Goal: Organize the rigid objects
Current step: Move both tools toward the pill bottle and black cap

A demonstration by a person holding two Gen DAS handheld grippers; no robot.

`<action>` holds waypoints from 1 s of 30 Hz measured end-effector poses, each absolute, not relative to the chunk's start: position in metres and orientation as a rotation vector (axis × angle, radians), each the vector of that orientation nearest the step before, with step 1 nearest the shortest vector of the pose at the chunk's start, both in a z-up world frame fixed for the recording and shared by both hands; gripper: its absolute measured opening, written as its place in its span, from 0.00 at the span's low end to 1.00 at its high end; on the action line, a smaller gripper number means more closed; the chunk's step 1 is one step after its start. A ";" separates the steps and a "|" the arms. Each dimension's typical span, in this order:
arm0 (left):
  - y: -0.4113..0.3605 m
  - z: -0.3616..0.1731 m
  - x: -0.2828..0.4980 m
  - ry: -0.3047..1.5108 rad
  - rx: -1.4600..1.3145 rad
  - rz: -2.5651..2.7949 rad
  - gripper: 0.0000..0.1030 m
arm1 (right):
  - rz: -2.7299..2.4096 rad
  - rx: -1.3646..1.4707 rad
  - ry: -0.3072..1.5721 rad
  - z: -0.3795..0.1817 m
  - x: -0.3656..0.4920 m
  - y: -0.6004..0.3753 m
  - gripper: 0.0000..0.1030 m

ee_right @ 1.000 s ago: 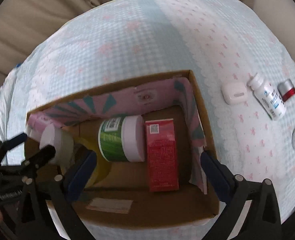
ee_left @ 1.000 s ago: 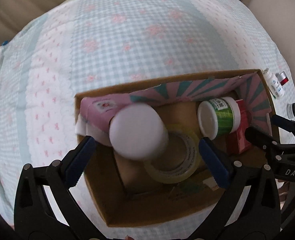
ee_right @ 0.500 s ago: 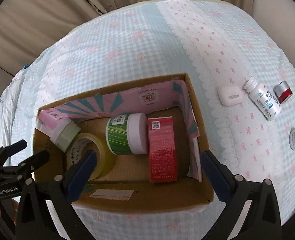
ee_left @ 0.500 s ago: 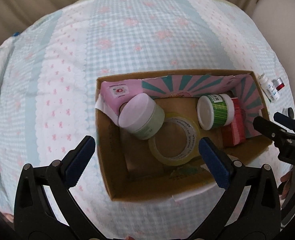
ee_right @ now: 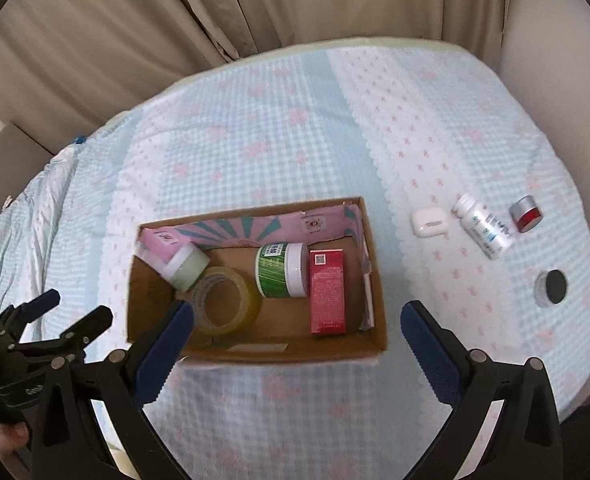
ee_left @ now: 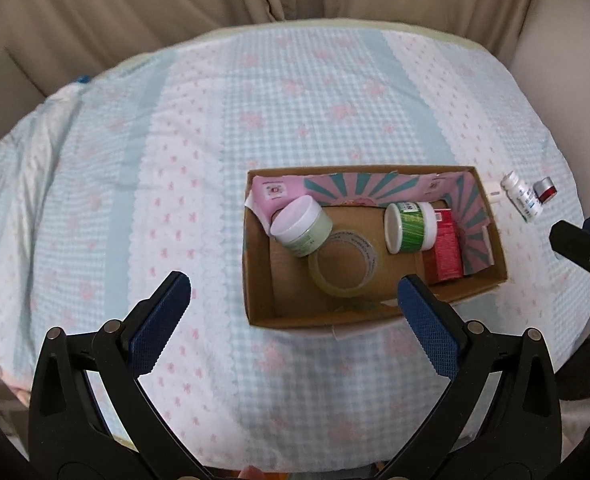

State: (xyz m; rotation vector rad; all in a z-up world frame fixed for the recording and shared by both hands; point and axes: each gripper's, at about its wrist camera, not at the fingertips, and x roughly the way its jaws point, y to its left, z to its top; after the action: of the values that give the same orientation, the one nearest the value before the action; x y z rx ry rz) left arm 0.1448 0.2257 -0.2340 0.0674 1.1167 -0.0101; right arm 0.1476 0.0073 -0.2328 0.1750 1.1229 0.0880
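Hovering grippers (ee_left: 293,292) (ee_right: 297,322), jaws spread wide

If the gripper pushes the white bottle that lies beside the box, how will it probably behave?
The white bottle lies on its side on the cloth, so a sideways push would probably roll it. Its body looks smooth and rigid, so pads may slip. It seems small, likely light.

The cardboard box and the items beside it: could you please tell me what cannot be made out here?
- White earbud case: left wrist view, mostly hidden by the cardboard box wall.
- Black-lidded jar: absent from the left wrist view, beyond the right gripper.
- White bottle label: both views, too small and blurred.
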 end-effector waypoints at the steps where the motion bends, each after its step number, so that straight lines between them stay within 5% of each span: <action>1: 0.223 -0.229 0.141 1.109 0.062 -0.010 1.00 | 0.095 0.162 1.116 -0.225 0.143 0.004 1.00; 16: 0.063 -0.169 0.108 0.973 0.054 0.051 1.00 | 0.024 0.065 1.036 -0.173 0.102 -0.153 1.00; 30: -0.095 -0.203 0.158 1.066 0.074 0.000 1.00 | -0.073 0.151 1.165 -0.221 0.096 -0.304 1.00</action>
State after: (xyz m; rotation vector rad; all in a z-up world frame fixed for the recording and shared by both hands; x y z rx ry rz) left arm 0.1582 -0.0952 -0.2027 0.0740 1.0659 -0.0002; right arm 0.0960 -0.3039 -0.2206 0.1513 1.1655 -0.0730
